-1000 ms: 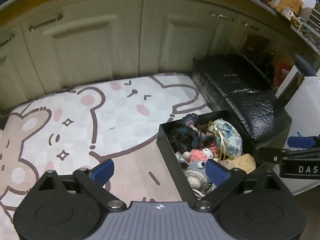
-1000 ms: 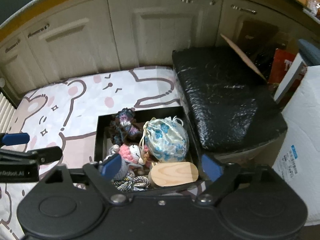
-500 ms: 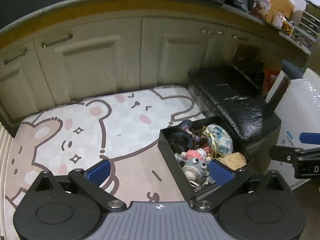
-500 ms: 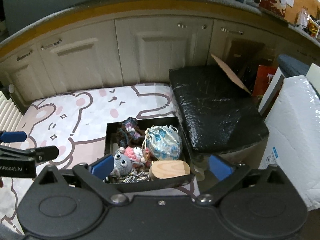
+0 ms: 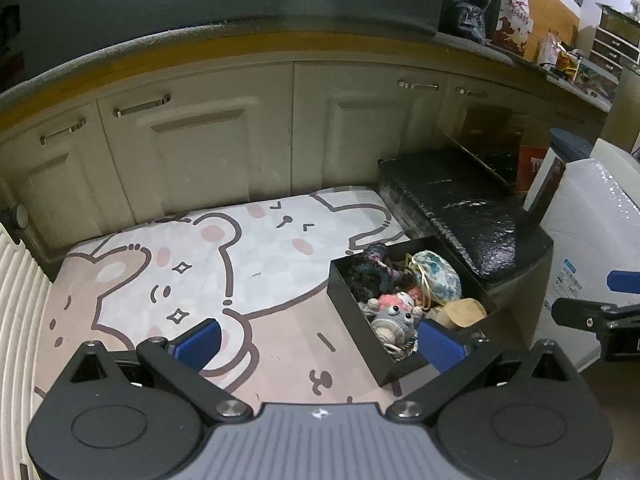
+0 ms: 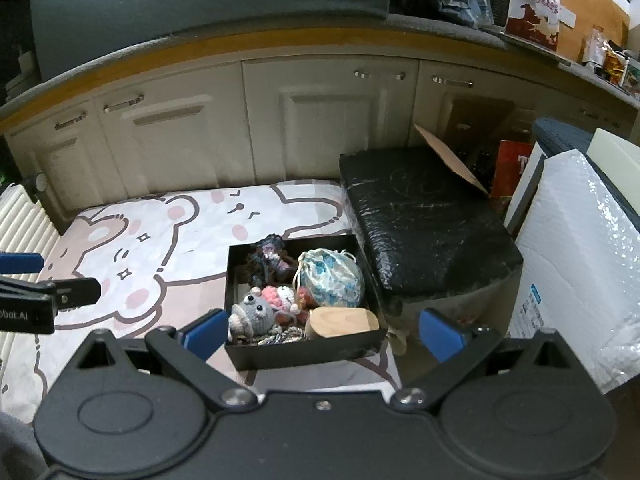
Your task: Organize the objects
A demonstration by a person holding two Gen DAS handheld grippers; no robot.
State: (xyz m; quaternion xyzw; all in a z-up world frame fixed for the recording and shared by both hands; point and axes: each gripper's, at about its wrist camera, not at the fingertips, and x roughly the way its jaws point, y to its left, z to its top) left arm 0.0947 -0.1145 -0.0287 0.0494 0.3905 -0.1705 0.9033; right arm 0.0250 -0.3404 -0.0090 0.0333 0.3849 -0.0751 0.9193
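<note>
My left hand-held gripper (image 5: 318,344) and right hand-held gripper (image 6: 322,334): jaws just opened to full spread, nothing between them, both above mat (image 5: 240,256). Black box (image 6: 244,300) on mat, holding crochet toys, pouch (image 6: 330,276), wooden block (image 6: 342,320). Sorting appears complete; mat otherwise bare.

Light: dim, even indoor light, brightest at the upper right.
Glare: sheen on the black wrap (image 6: 424,216) and white bubble wrap (image 6: 580,280).
Shadows: soft, under the counter (image 5: 240,46).
Focus: sharp at centre, no motion blur.
Distortion: strong fisheye; cabinets (image 5: 200,148) bow, corners go black.
</note>
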